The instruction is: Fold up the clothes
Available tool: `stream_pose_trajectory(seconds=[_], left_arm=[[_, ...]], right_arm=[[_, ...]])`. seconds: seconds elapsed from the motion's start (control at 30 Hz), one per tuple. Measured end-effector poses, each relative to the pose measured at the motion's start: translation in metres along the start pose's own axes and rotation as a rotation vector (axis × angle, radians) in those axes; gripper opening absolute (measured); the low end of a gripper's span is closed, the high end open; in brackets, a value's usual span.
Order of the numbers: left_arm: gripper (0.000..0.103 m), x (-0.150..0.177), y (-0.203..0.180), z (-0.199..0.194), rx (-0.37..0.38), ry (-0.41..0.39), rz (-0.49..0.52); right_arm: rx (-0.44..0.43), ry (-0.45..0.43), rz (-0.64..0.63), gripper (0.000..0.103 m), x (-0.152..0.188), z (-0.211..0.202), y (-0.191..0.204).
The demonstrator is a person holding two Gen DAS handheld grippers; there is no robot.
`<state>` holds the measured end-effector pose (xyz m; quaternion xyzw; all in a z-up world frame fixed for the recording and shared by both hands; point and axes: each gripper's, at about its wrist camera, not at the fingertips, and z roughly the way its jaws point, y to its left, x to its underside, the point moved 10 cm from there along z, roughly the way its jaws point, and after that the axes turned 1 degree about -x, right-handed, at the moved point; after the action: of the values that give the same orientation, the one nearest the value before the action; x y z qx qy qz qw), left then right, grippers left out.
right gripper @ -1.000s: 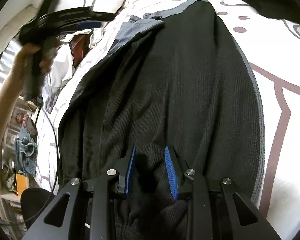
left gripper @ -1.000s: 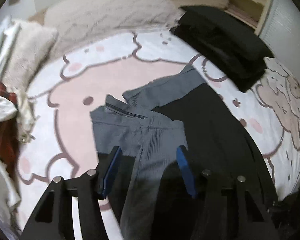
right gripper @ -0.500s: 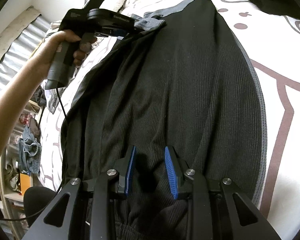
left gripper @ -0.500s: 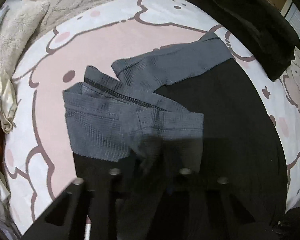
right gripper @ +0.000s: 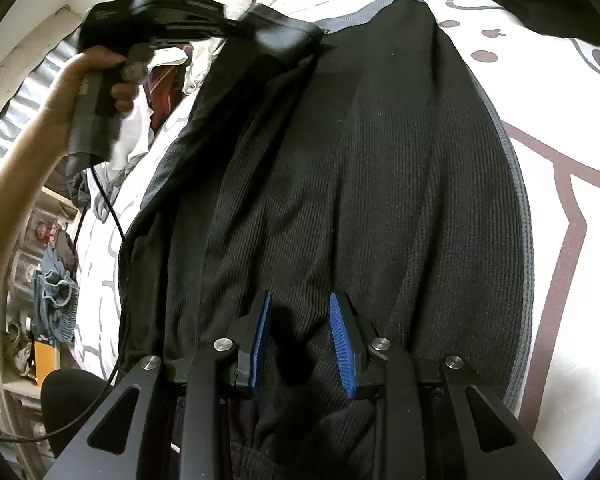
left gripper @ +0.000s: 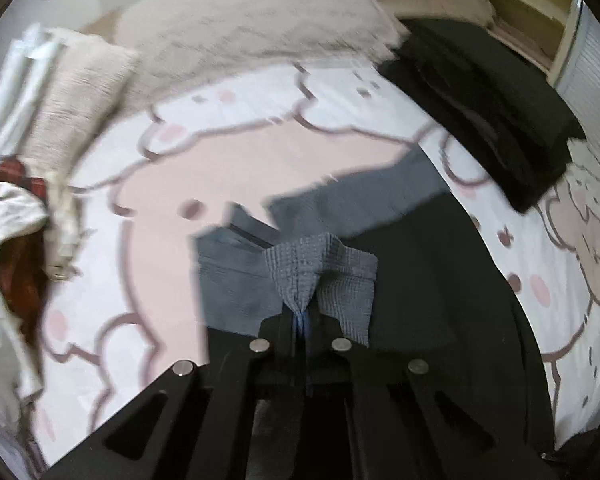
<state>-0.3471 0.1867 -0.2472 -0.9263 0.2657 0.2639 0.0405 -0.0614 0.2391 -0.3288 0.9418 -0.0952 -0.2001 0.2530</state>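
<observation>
Left wrist view shows the left gripper (left gripper: 302, 318) with its jaws just closed tight on a bunched tuck of the grey waistband (left gripper: 300, 276) of the black trousers (left gripper: 440, 280), which lie lengthwise on the cartoon-print bedsheet (left gripper: 160, 184). At about one o'clock sits one stack of folded dark clothes (left gripper: 492, 120); at nine o'clock lies one heap of unfolded clothes (left gripper: 8, 216). From the right wrist view, the right gripper (right gripper: 300, 344) sits low on the trousers with its blue pads (right gripper: 342, 348) partly apart and a ridge of black fabric between them; whether they pinch it I cannot tell. A hand (right gripper: 100, 80) holds the left gripper at eleven o'clock. By my reading the fold is only starting: waistband seized, trousers still at full length, heap untouched.
</observation>
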Motion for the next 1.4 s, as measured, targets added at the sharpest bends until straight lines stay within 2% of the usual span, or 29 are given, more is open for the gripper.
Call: stream_pose_trajectory(seconds=[0.17, 0.23, 0.33, 0.43, 0.57, 0.6, 0.63, 0.7, 0.73, 0.77, 0.83, 1.0, 1.07, 1.17, 1.27, 1.33, 1.4], left_arm=[[0.003, 0.000, 0.094, -0.032, -0.215, -0.073, -0.066], [0.003, 0.007, 0.138, -0.034, -0.303, -0.068, -0.105], [0.003, 0.026, 0.184, -0.021, -0.399, -0.026, -0.143], [0.003, 0.044, 0.211, 0.000, -0.444, 0.016, -0.175], [0.004, 0.063, 0.224, 0.038, -0.478, 0.092, -0.165], [0.004, 0.068, 0.225, 0.047, -0.476, 0.118, -0.166], [0.009, 0.074, 0.226, 0.056, -0.472, 0.147, -0.168], [0.011, 0.080, 0.230, 0.062, -0.471, 0.165, -0.191], [0.025, 0.083, 0.233, 0.063, -0.470, 0.171, -0.204], [0.045, 0.086, 0.235, 0.065, -0.470, 0.176, -0.217], [0.068, 0.088, 0.241, 0.056, -0.450, 0.146, -0.256], [0.069, 0.111, 0.245, 0.020, -0.362, 0.111, -0.359], [0.069, 0.131, 0.237, 0.002, -0.299, 0.111, -0.403], [0.069, 0.167, 0.208, -0.025, -0.201, 0.126, -0.419], [0.069, 0.194, 0.149, -0.060, -0.108, 0.118, -0.287], [0.069, 0.210, 0.104, -0.087, -0.069, 0.101, -0.134], [0.069, 0.226, 0.061, -0.113, -0.034, 0.077, 0.023]], right_arm=[[0.006, -0.001, -0.003, 0.030, 0.000, 0.001, 0.002], [0.008, -0.001, -0.005, 0.029, 0.000, 0.001, 0.002], [0.013, -0.001, -0.008, 0.029, 0.001, 0.002, 0.002], [0.016, -0.002, -0.009, 0.029, 0.001, 0.003, 0.002], [0.014, 0.000, -0.004, 0.030, 0.001, 0.004, 0.001], [0.014, 0.001, -0.002, 0.030, 0.001, 0.005, 0.000], [0.015, 0.003, -0.002, 0.030, 0.001, 0.005, 0.000], [0.016, 0.005, -0.002, 0.030, 0.001, 0.006, -0.001], [0.015, 0.006, -0.001, 0.030, 0.001, 0.006, -0.001], [0.014, 0.006, 0.001, 0.030, 0.001, 0.006, -0.001], [0.010, 0.007, 0.007, 0.030, 0.001, 0.005, -0.001], [0.009, 0.009, 0.008, 0.030, 0.001, 0.005, -0.001], [0.021, 0.008, -0.007, 0.030, 0.001, 0.005, 0.001], [0.036, -0.008, -0.021, 0.030, 0.000, -0.001, 0.003], [0.045, -0.065, -0.011, 0.030, -0.005, -0.023, 0.005], [0.044, -0.135, -0.014, 0.030, -0.008, -0.052, 0.008], [0.091, -0.177, -0.045, 0.030, -0.004, -0.081, 0.007]])
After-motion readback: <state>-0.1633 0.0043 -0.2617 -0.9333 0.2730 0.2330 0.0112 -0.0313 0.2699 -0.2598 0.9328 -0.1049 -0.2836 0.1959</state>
